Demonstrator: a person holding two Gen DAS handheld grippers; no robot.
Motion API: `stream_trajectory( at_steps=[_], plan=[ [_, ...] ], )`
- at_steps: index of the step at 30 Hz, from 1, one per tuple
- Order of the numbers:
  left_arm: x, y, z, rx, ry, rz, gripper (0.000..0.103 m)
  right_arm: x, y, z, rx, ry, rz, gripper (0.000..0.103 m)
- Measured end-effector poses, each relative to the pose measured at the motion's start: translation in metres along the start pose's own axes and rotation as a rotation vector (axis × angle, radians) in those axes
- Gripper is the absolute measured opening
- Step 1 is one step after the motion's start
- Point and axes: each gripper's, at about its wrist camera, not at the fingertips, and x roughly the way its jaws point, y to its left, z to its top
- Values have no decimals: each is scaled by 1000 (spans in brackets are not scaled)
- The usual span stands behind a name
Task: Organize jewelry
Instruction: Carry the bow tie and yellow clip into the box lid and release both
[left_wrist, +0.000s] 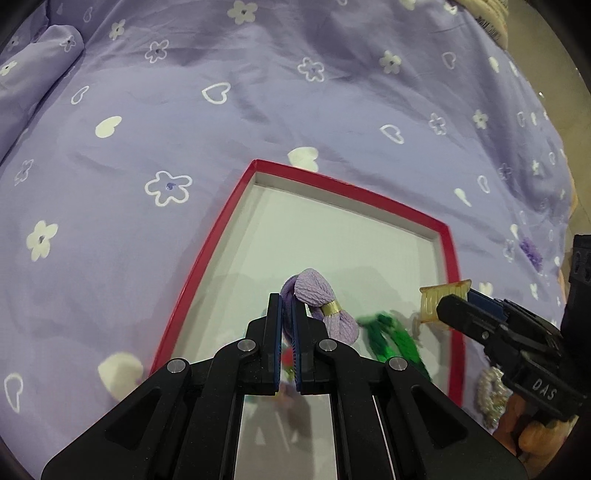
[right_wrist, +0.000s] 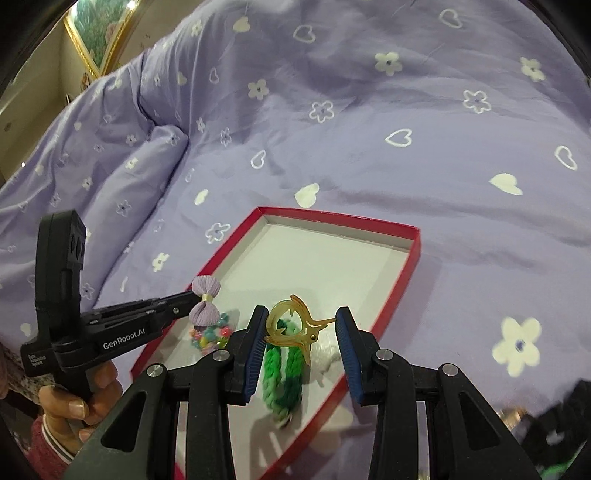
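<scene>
A red-rimmed tray (left_wrist: 207, 258) (right_wrist: 415, 254) with a white floor lies on the lilac bedspread. My left gripper (left_wrist: 286, 301) (right_wrist: 189, 296) is shut on a lilac knitted bow (left_wrist: 321, 306) (right_wrist: 205, 306) with a gold band, held over the tray's near part. My right gripper (right_wrist: 301, 325) (left_wrist: 445, 304) is shut on an amber hair claw (right_wrist: 291, 325) (left_wrist: 439, 297), above the tray's right side. In the tray lie a green braided band (right_wrist: 284, 376) (left_wrist: 391, 336) and a string of coloured beads (right_wrist: 210, 336).
A pearly white scrunchie (left_wrist: 489, 395) lies on the bedspread outside the tray's right rim, and a small purple piece (left_wrist: 532, 251) lies farther right. A rolled pillow (left_wrist: 40, 62) (right_wrist: 155, 158) lies at the far left. A hand (right_wrist: 74, 402) holds the left gripper's handle.
</scene>
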Motion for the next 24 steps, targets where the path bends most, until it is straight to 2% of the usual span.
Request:
stream_trajectory(
  at_steps=[7,19,21,23,24],
  plan=[
    [22,3,4,8,47,13,4,22,0,1,-26,45,-8,38],
    [25,-2,4,28,74,37,9,24,2,5,-50,66,-15,39],
    [24,-2,3,28,74,40,13,25,2,6,-48,67,-14,39],
    [23,-1,2,28,75,49,26,25,2,6,-46,69,-12,39],
    [22,-2,2,28,73,52,29,25,2,6,-44,69,-10,39]
  ],
)
